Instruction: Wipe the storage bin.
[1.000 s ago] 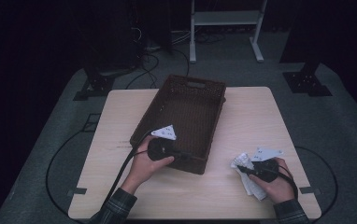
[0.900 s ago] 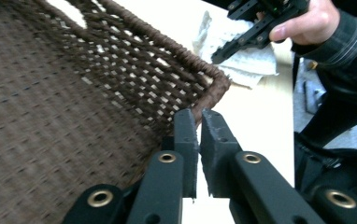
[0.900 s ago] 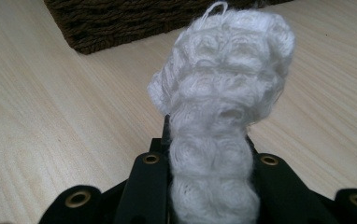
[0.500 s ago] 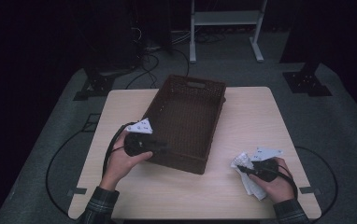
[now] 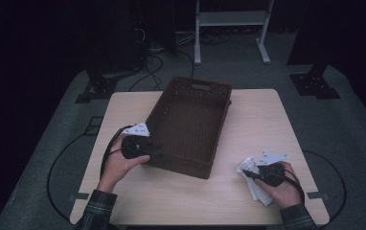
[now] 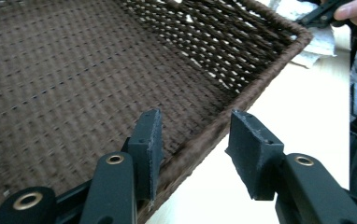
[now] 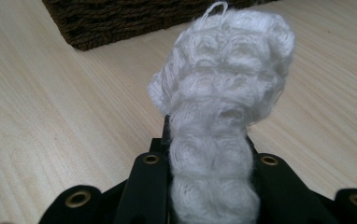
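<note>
at a pale wooden table, the left gripper straddles the near rim of a brown woven basket, its jaws having just been opening; they now stand partly apart, one inside the wall and one outside, neither pad pressing the weave; the right gripper is clamped on a white knitted cloth, which sticks up between its jaws above the tabletop, right of the basket

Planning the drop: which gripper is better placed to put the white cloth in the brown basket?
Right. The right gripper is shut on the white fluffy knitted cloth, near the brown woven basket. The left gripper has just been opening, jaws astride the rim without pressing.
</note>
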### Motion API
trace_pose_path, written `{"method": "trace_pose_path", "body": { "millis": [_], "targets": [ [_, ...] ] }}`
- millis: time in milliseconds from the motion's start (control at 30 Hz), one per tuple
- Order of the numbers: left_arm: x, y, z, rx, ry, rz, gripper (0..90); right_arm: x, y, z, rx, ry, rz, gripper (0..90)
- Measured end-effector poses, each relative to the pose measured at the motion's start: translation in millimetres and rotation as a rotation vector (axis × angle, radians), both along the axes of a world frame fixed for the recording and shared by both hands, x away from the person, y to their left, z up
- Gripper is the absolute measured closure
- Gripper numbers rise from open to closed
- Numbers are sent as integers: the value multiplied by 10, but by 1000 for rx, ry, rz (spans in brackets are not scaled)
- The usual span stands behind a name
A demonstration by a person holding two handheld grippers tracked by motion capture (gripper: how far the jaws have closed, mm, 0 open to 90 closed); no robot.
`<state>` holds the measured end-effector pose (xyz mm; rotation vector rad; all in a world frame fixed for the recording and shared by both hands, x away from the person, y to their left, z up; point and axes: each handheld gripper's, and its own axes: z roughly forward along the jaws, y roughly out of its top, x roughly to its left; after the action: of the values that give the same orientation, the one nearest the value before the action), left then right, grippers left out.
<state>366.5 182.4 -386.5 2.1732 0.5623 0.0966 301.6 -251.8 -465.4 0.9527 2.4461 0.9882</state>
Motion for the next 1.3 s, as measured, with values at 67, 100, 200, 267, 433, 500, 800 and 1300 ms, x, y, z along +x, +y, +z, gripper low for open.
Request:
{"method": "trace_pose_path", "body": {
  "millis": [67, 100, 200, 267, 433, 500, 800, 1300],
  "targets": [
    [0, -86, -19, 20, -4, -26, 515, -2, 1, 2, 0, 1, -1, 747],
    [5, -113, -28, 23, -8, -30, 507, -2, 0, 2, -1, 0, -1, 747],
    [11, -203, -38, 42, -11, -48, 502, 4, -4, -2, -3, -3, 1, 748],
    [16, -229, -43, 37, -3, -56, 512, 4, -8, 0, -3, -3, -1, 747],
    [2, -245, -37, 43, 4, -64, 572, 4, -25, 5, -5, -4, -8, 748],
    [-7, -269, -38, 41, 3, -66, 582, 4, -28, 6, -5, -5, -12, 748],
    [-84, -496, -28, 62, 19, -102, 667, 5, -51, 11, -5, -7, -22, 748],
    [-148, -583, -17, 85, 31, -104, 748, 2, -61, 12, -12, -13, -21, 748]
  ]
}}
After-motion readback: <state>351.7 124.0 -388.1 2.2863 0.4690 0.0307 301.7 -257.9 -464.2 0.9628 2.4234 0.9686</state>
